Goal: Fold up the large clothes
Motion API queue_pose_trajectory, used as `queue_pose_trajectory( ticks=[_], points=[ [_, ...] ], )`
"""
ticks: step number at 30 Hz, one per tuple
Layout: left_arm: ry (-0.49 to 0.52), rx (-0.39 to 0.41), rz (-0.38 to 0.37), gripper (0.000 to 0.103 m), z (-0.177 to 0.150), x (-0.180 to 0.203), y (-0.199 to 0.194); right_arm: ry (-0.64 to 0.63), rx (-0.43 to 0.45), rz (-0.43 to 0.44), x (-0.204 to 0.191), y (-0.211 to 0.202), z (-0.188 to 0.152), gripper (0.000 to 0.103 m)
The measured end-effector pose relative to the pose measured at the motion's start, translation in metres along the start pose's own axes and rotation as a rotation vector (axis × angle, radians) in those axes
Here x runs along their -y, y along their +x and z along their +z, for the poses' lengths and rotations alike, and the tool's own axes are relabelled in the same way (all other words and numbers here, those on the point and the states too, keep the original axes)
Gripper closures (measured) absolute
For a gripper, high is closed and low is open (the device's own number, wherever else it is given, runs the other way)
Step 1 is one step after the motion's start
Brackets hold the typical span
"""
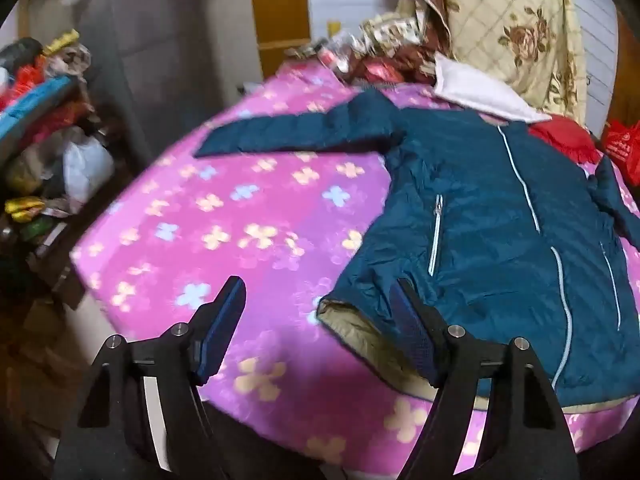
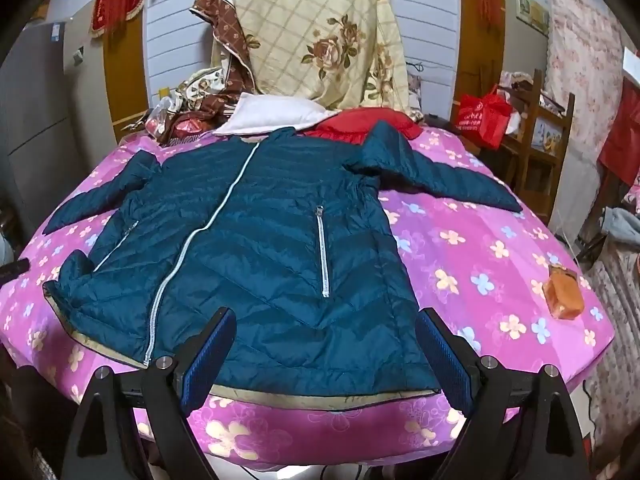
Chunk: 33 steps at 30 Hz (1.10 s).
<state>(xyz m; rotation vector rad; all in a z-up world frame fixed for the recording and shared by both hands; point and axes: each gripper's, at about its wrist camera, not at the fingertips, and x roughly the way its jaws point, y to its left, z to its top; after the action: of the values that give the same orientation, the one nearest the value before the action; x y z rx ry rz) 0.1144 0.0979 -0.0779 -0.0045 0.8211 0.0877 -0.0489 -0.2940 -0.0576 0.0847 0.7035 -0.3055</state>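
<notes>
Folding has not begun: the teal jacket (image 2: 256, 240) lies flat and face up on the bed (image 2: 480, 264), zipped shut, both sleeves spread out to the sides. The left gripper (image 1: 320, 308) hovers over the hem's left corner with its jaws wide apart and nothing between them; the right gripper (image 2: 326, 344) hangs above the hem's middle and right part, equally wide and empty.

To do this step well, I would judge that each gripper should go for a sleeve or a side edge instead of the padded middle (the quilted shell looks slippery and puffy, so a shallow pinch may slide off). Take the fabric near a seam, lift only a little, and bring the sleeve in across the chest without dragging the whole coat over the bedspread.

Its long axis runs from the hem at the near edge of the bed to the collar at the far side, where it meets a white pillow (image 2: 272, 118) and a red garment (image 2: 360, 122). The zip (image 2: 208, 224) slants slightly along that line.
</notes>
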Motion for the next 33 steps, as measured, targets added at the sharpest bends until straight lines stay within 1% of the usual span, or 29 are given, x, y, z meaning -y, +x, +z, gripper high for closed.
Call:
queue_pose_trajectory(
  ticks=[2, 4, 5, 6, 9, 10, 11, 12, 13, 14, 19, 22, 24, 26, 29, 33],
  points=[
    [0.003, -0.037, -0.039, 0.028, 0.006, 0.004, 0.019, 0.016, -0.003, -0.008, 0.008, 0.001, 0.001, 0.014],
    [-0.003, -0.046, -0.082, 0.028, 0.012, 0.004, 0.032, 0.048, -0.009, -0.032, 0.020, 0.005, 0.002, 0.014],
    [-0.012, -0.044, -0.121, 0.028, 0.015, 0.002, 0.037, 0.068, -0.016, -0.045, 0.028, 0.007, 0.002, 0.014],
    [-0.019, -0.058, -0.177, 0.028, 0.018, -0.001, 0.046, 0.085, -0.024, -0.052, 0.034, 0.009, 0.001, 0.014],
    [-0.036, -0.140, -0.254, 0.028, 0.020, -0.001, 0.070, 0.152, -0.052, -0.072, 0.056, 0.017, -0.001, 0.014],
    [-0.031, -0.170, -0.276, 0.037, 0.019, 0.002, 0.076, 0.166, -0.057, -0.078, 0.061, 0.019, -0.001, 0.014],
    [-0.021, -0.229, -0.303, 0.074, 0.014, 0.005, 0.083, 0.179, -0.060, -0.085, 0.066, 0.020, -0.001, 0.014],
    [-0.019, -0.273, -0.319, 0.086, 0.008, 0.008, 0.087, 0.192, -0.061, -0.095, 0.070, 0.021, -0.001, 0.014],
    [-0.029, -0.295, -0.322, 0.087, 0.003, 0.008, 0.088, 0.205, -0.060, -0.107, 0.076, 0.023, -0.001, 0.014],
    [-0.049, -0.287, -0.308, 0.089, -0.004, 0.006, 0.083, 0.214, -0.060, -0.115, 0.081, 0.023, -0.001, 0.014],
    [-0.101, -0.273, -0.326, 0.094, -0.029, -0.007, 0.056, 0.269, -0.076, -0.131, 0.105, 0.029, -0.004, 0.014],
    [-0.089, -0.261, -0.301, 0.095, -0.041, -0.007, 0.040, 0.318, -0.116, -0.129, 0.122, 0.040, -0.011, 0.014],
    [-0.077, -0.254, -0.289, 0.095, -0.042, -0.005, 0.035, 0.352, -0.151, -0.101, 0.131, 0.049, -0.018, 0.014],
    [-0.064, -0.244, -0.282, 0.095, -0.045, -0.002, 0.031, 0.375, -0.186, -0.055, 0.133, 0.058, -0.026, 0.014],
    [-0.057, -0.227, -0.262, 0.095, -0.045, -0.001, 0.026, 0.368, -0.235, -0.005, 0.128, 0.074, -0.035, 0.014],
    [-0.067, -0.178, -0.265, 0.095, -0.041, -0.009, 0.013, 0.369, -0.283, 0.032, 0.123, 0.089, -0.044, 0.014]
  ],
)
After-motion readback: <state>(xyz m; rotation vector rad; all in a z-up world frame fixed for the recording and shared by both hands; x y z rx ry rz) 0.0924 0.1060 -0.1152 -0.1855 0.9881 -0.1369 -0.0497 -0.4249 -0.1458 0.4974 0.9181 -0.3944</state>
